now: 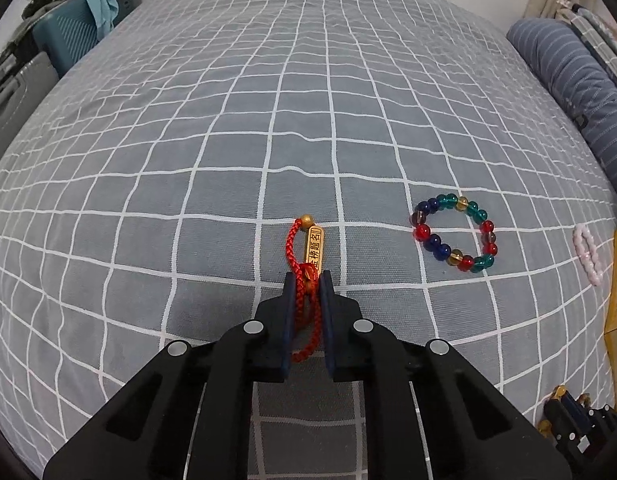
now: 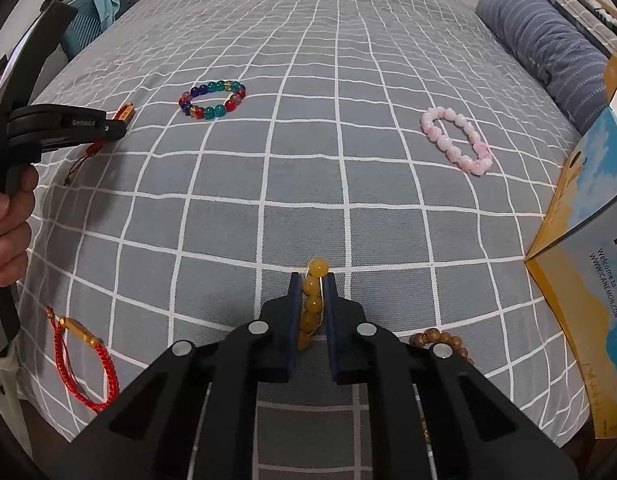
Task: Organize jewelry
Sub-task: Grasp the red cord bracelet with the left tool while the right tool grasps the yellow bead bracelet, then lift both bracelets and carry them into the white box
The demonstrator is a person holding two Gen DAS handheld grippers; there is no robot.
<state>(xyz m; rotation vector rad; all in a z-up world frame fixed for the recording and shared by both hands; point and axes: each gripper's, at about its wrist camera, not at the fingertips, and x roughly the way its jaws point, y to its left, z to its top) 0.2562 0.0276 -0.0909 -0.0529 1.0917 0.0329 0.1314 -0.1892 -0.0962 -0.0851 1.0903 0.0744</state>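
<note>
Red cord bracelet (image 1: pixel 308 276) between left fingers (image 1: pixel 289 304); amber beads (image 2: pixel 312 304) between right fingers (image 2: pixel 331 304).

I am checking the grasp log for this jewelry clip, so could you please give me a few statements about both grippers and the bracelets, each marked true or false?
1. The left gripper is shut on the red braided cord bracelet with a gold bar charm. True.
2. The right gripper is open and holds nothing. False: it grips the yellow bead bracelet.
3. The multicoloured glass bead bracelet lies free on the grey checked bedsheet. True.
4. The pink bead bracelet sits inside the yellow and blue cardboard box. False: it lies on the bedsheet beside it.
</note>
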